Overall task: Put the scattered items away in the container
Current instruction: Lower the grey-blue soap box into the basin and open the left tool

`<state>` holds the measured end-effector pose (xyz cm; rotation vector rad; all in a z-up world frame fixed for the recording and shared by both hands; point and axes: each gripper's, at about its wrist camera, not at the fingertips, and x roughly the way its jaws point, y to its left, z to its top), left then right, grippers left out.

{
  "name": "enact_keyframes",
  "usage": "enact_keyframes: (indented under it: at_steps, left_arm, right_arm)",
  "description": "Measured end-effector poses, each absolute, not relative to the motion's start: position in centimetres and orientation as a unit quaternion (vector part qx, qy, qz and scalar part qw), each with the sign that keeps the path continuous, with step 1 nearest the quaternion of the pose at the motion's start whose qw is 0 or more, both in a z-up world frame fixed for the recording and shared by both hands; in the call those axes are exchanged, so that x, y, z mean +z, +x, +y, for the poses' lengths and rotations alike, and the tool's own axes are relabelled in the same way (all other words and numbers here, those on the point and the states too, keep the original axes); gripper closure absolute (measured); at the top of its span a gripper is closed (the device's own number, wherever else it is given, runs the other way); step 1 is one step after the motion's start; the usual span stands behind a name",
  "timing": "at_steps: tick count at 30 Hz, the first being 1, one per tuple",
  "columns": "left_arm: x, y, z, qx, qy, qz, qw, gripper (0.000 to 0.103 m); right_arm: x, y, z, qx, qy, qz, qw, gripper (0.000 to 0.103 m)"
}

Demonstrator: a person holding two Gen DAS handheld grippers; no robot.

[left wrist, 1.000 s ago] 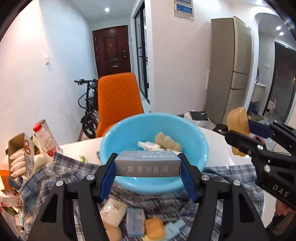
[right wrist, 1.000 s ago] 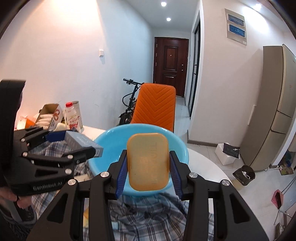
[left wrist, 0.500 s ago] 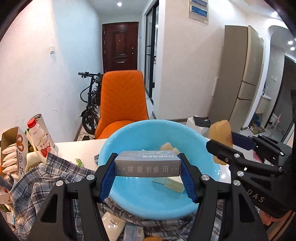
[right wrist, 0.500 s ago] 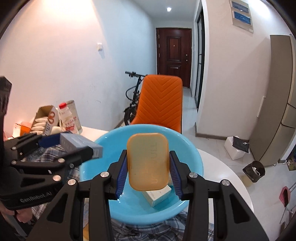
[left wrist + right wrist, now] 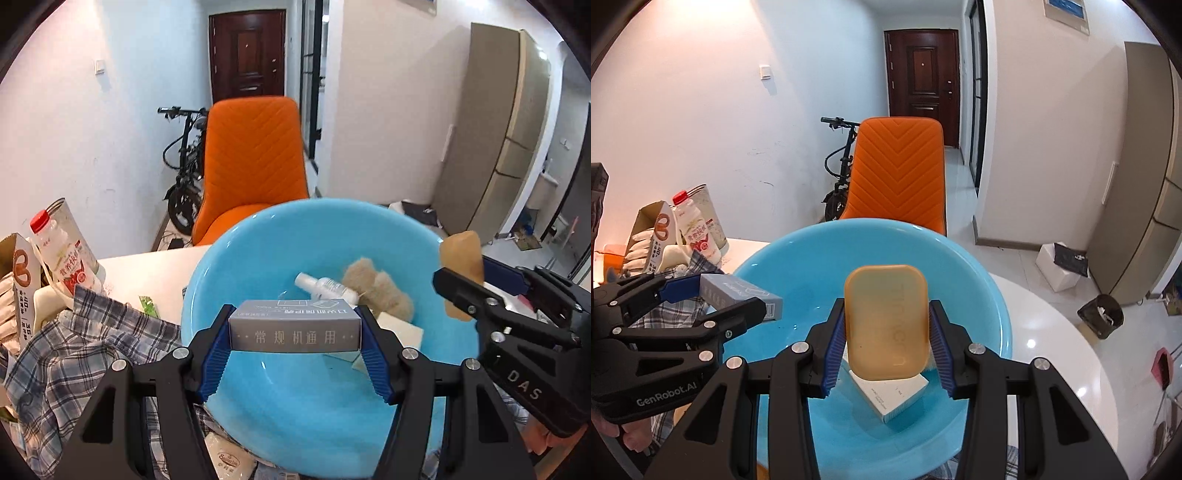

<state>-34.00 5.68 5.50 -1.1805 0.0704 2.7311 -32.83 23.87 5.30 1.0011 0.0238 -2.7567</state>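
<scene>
A light blue bowl sits on the white table, also seen in the right wrist view. My left gripper is shut on a grey box and holds it over the bowl. My right gripper is shut on an amber soap bar, also above the bowl; that bar shows in the left wrist view. In the bowl lie a small white bottle, a tan fluffy piece and a white box.
A plaid shirt lies left of the bowl, with small packets at its near edge. A milk bottle and an open carton stand at the far left. An orange chair is behind the table.
Both grippers have moved forward and now hang over the bowl's inside, each still holding its item. The bowl fills more of both views.
</scene>
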Motion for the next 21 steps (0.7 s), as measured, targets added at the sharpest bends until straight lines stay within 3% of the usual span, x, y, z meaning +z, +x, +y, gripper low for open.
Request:
enact_keyframes:
  at_steps: [21]
  left_arm:
    - [1.5,-36.2,7.5,0.895,-0.438,0.054,0.064,0.037]
  right_arm:
    - [1.9,-35.8,25.2,-0.919,0.387,-0.004,0.074,0.062]
